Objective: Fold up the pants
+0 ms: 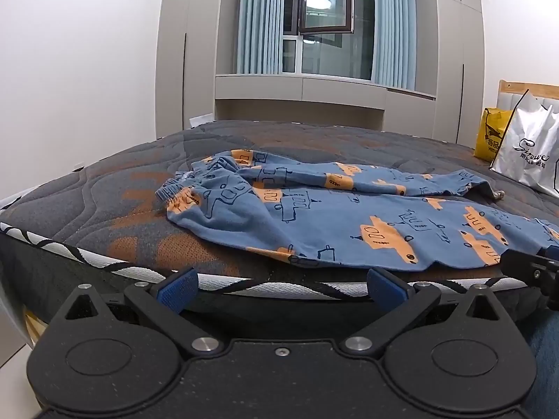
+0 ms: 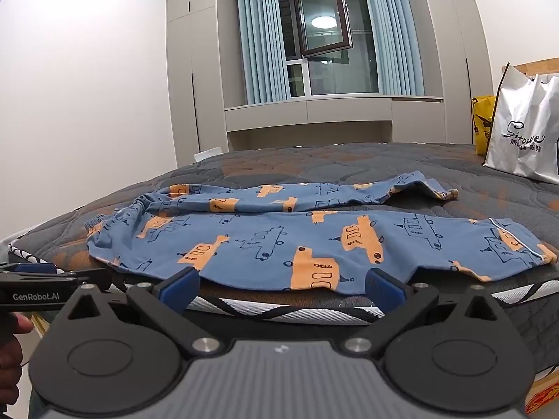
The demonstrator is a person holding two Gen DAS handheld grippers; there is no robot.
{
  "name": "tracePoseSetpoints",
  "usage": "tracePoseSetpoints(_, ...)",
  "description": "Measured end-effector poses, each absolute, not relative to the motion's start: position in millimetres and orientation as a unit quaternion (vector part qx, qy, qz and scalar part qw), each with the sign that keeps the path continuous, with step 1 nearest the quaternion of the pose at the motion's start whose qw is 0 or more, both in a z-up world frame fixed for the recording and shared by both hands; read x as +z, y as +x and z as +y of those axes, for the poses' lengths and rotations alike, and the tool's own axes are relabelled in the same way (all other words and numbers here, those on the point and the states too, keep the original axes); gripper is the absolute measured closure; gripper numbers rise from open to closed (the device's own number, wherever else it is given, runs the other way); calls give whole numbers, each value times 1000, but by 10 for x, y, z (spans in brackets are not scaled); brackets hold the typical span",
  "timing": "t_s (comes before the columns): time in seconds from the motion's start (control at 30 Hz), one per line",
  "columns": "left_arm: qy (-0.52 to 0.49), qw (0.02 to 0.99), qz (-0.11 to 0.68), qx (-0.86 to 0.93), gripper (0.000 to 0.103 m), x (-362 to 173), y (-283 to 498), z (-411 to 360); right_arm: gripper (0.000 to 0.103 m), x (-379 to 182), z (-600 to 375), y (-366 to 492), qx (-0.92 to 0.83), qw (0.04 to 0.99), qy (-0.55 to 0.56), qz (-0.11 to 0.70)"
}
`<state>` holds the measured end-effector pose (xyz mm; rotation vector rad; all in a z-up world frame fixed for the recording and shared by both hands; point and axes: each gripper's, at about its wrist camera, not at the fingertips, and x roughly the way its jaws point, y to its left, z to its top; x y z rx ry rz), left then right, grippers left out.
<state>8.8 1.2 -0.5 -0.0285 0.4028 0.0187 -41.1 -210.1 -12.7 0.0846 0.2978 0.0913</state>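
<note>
- Blue-padded fingers (image 1: 178, 291) of the left claw (image 1: 282, 288) stand wide apart with nothing between them, poised at the near edge of the bed (image 1: 104, 209).
- Right claw (image 2: 282, 288) shows the same: fingers spread wide, empty, tips just short of the near hem of the pants (image 2: 279, 244).
- Pants (image 1: 332, 216) lie flat on the bed, straight ahead of both claws, long axis running left to right across both views.
- Waistband (image 1: 174, 192) is at the left end; the cuffs (image 2: 524, 248) are at the right end.
- Two legs lie side by side: near leg flat and close to the bed edge, far leg (image 2: 297, 195) beyond it, slightly rumpled and angled away at its cuff.
- By my reading, the left claw is nearer the waistband and the right claw nearer the near cuff, so each has its own end to take.
- Likely first fold is one leg over the other, which means gripping along the near long edge and carrying it away from the claws.
- White bag (image 2: 524, 132) and yellow bag (image 1: 489, 136) stand at the far right of the bed, well apart from the pants.
</note>
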Motion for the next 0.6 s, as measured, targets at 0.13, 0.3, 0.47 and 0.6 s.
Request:
tracePoseSetpoints(0.13, -13, 980, 198, 10, 0, 1, 80, 5, 0, -117, -2098, -413, 46, 987, 42, 149)
tracePoseSetpoints(0.3, -16, 979, 202, 11, 0, -2, 86, 5, 0, -94, -2090, -397, 43, 986, 37, 155)
tracePoseSetpoints(0.47, -15, 979, 202, 12, 0, 4, 87, 9, 0, -85, -2106, -408, 41, 986, 39, 155)
tracePoseSetpoints(0.6, -15, 980, 198, 14, 0, 20, 66, 6, 0, -80, -2114, -428, 41, 987, 39, 153)
